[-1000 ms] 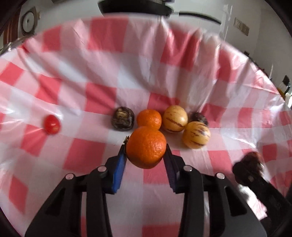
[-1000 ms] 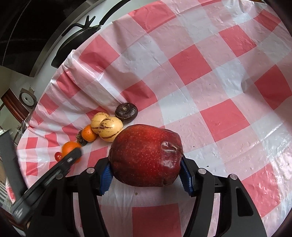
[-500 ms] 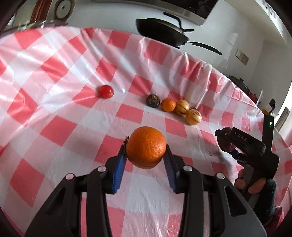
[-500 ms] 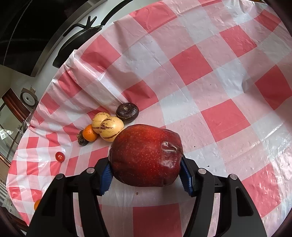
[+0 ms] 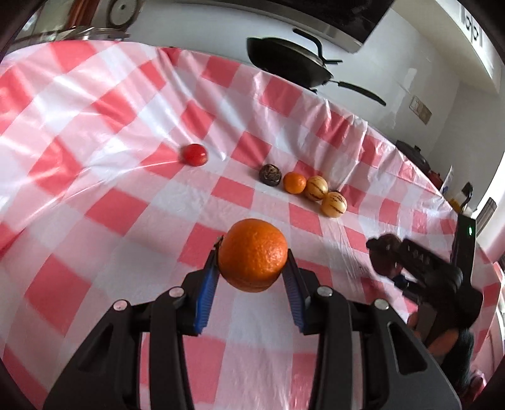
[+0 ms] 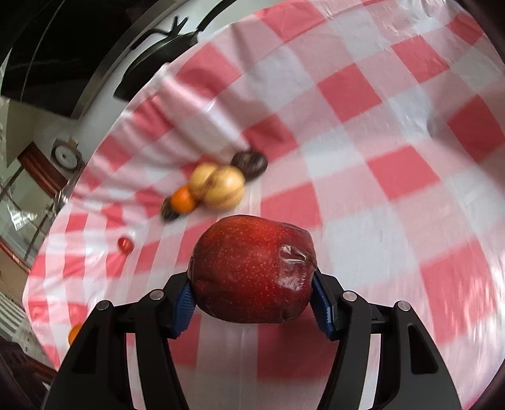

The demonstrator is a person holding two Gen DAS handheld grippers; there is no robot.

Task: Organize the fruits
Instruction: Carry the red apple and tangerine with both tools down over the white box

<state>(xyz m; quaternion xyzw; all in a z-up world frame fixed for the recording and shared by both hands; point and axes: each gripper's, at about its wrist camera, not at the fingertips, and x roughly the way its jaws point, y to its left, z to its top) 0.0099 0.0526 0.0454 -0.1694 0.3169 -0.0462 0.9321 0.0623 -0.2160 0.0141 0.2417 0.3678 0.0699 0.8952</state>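
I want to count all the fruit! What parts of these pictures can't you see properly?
- Left wrist view: a dark fruit peeks from behind the striped yellow fruits; the kind is unclear.
- Left wrist view: the right gripper is blurred, so its load is a dark smear.
- Right wrist view: something orange is cut off by the left finger.

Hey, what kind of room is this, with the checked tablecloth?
Most likely a home kitchen: a black frying pan sits past the table's far edge under what looks like a range hood, and fruit lies on the tablecloth.
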